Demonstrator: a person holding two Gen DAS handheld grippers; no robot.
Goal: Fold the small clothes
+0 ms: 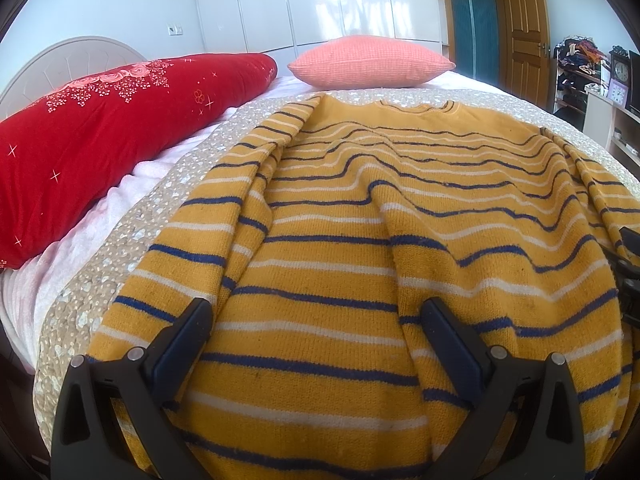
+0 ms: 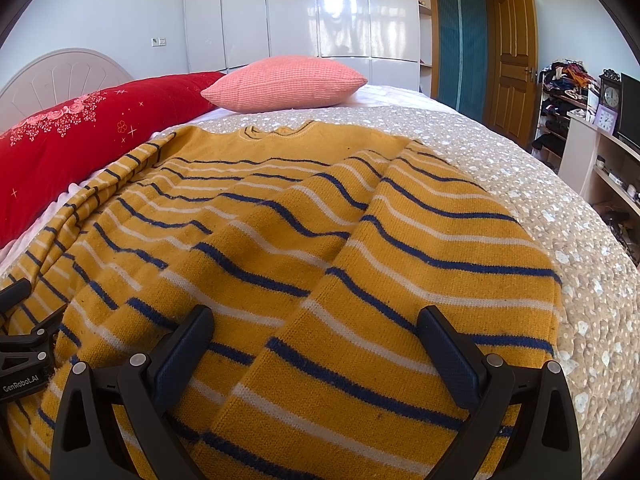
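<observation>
On bed (image 1: 132, 240): striped knit sweater (image 1: 360, 240), soft, limp, light. Left claw (image 1: 316, 320) and right claw (image 2: 316, 328) wide, empty. Pinch hem corners.

Open bedspread (image 2: 560, 216) right of sweater (image 2: 320, 240); red pillow (image 1: 100, 152) close on left.

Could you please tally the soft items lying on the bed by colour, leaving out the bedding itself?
Mustard-yellow knit sweater with navy and white stripes: 1
Red long bolster pillow with pink flower print: 1
Coral-pink square waffle-textured cushion: 1
Total: 3
</observation>
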